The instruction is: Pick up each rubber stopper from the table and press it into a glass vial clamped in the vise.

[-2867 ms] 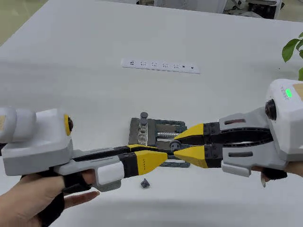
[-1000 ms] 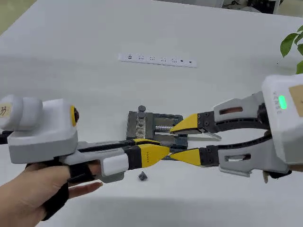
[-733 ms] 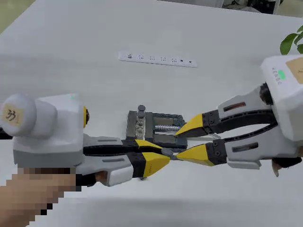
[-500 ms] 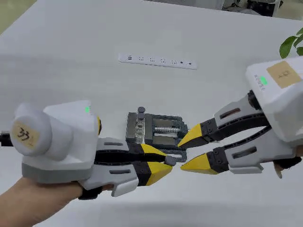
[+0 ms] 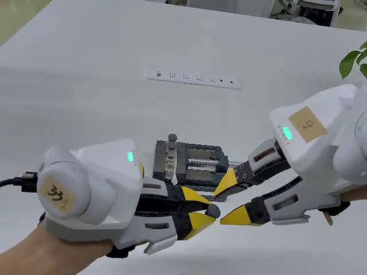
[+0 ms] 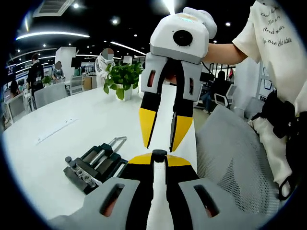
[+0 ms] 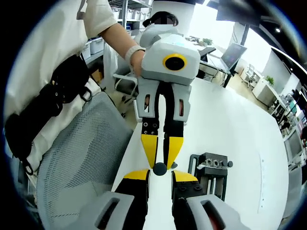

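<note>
- One stopper point(image 6: 159, 154) is pinched in the left claw point(image 6: 159, 161), above the counter point(image 5: 103, 86) near the vise point(image 5: 192, 166).
- Right claw point(image 6: 159, 144): spread, its two tips facing that stopper.
- The one vise holds a row of vials point(image 5: 170, 163); their number is unclear.

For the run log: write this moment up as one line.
left gripper: shut on stopper | right gripper: open, facing stopper | vise: vials clamped, on table
</note>
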